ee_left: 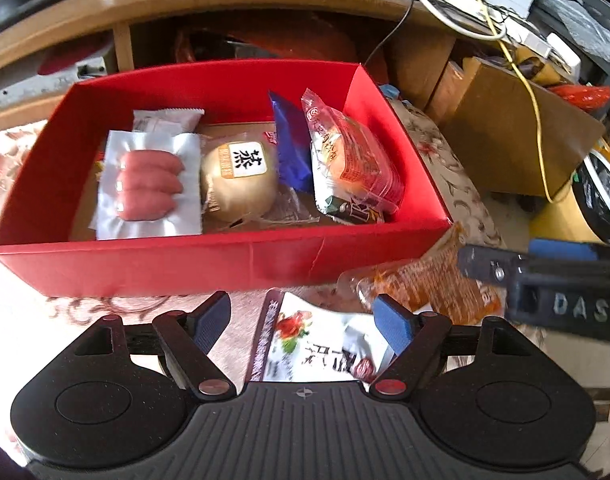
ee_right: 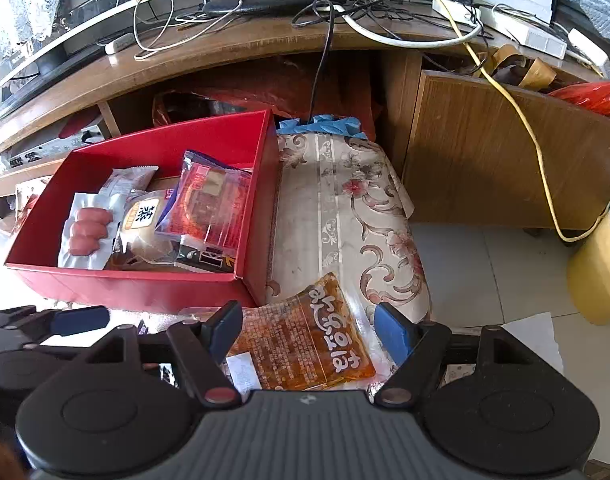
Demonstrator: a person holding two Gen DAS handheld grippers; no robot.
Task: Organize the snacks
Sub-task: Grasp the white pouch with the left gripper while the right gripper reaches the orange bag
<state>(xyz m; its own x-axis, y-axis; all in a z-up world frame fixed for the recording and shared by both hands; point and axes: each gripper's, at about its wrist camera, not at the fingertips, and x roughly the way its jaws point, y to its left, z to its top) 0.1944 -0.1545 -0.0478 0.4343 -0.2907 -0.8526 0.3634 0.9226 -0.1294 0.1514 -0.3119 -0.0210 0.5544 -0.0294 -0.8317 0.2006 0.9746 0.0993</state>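
A red box on a floral cloth holds a sausage pack, a round bun, a blue packet and an orange-red wrapped snack. My left gripper is open above a white snack packet lying in front of the box. My right gripper is open around an orange sauce packet lying in front of the box's right corner. The right gripper shows in the left wrist view.
A wooden desk with tangled cables stands behind the box. A wooden cabinet panel is at the right, a yellow bin on the tiled floor. The floral cloth extends right of the box.
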